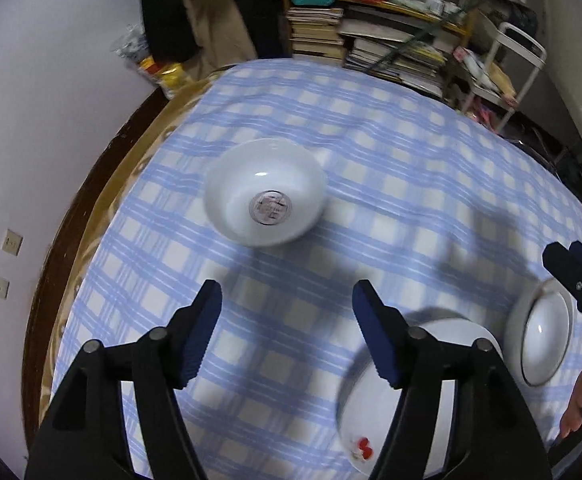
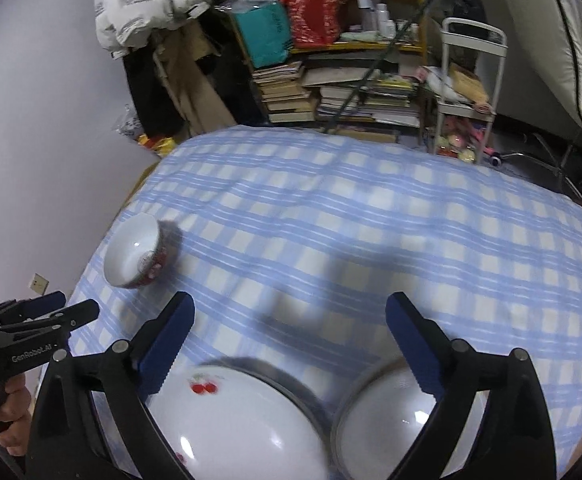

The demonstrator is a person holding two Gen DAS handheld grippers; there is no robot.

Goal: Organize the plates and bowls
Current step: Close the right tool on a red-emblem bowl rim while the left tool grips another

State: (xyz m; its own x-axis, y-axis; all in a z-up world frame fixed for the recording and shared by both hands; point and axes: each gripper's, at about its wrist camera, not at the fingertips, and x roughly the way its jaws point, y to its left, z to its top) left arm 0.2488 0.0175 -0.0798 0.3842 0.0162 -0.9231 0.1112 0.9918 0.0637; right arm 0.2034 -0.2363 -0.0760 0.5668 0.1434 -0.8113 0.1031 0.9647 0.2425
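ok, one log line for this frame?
left gripper: open, empty | right gripper: open, empty | small bowl: alone on tablecloth | cherry bowl beside plain bowl

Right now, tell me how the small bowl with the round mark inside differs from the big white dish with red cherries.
The small white bowl with a round grey mark on its bottom is deep and narrow; the large white dish printed with red cherries is wider and shallower. The bowl's outside is red patterned; the dish carries only cherry prints. The bowl stands alone, while the dish sits beside a plain white plate. Both rest upright on the checked cloth.
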